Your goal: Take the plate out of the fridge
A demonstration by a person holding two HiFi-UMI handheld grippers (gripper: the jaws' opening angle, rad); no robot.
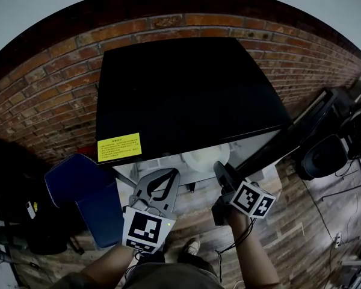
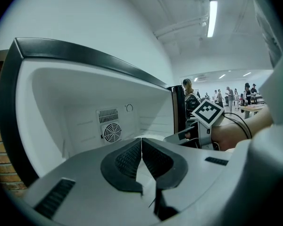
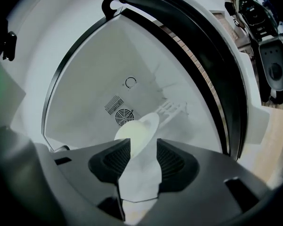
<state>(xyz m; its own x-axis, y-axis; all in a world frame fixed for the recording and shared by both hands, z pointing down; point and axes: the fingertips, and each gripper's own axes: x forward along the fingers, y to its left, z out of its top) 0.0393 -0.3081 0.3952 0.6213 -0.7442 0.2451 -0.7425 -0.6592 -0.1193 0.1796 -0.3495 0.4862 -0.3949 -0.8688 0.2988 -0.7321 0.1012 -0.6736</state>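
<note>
A pale round plate [image 1: 207, 158] lies on the white floor inside the open black fridge [image 1: 186, 95]. In the right gripper view the plate [image 3: 137, 132] is just ahead of my right gripper [image 3: 144, 159], whose jaws stand open with the plate's near edge reaching towards the gap. In the head view the right gripper [image 1: 219, 170] is at the fridge's opening, by the plate. My left gripper [image 1: 172, 174] hovers to the plate's left, outside the opening. Its pads [image 2: 153, 159] are pressed together with nothing between them.
The fridge door [image 1: 271, 152] hangs open to the right. A fan vent [image 2: 112, 132] sits in the fridge's back wall. A blue seat [image 1: 90, 191] stands to the left, a black office chair [image 1: 325, 155] to the right. A brick wall [image 1: 42, 95] lies behind the fridge.
</note>
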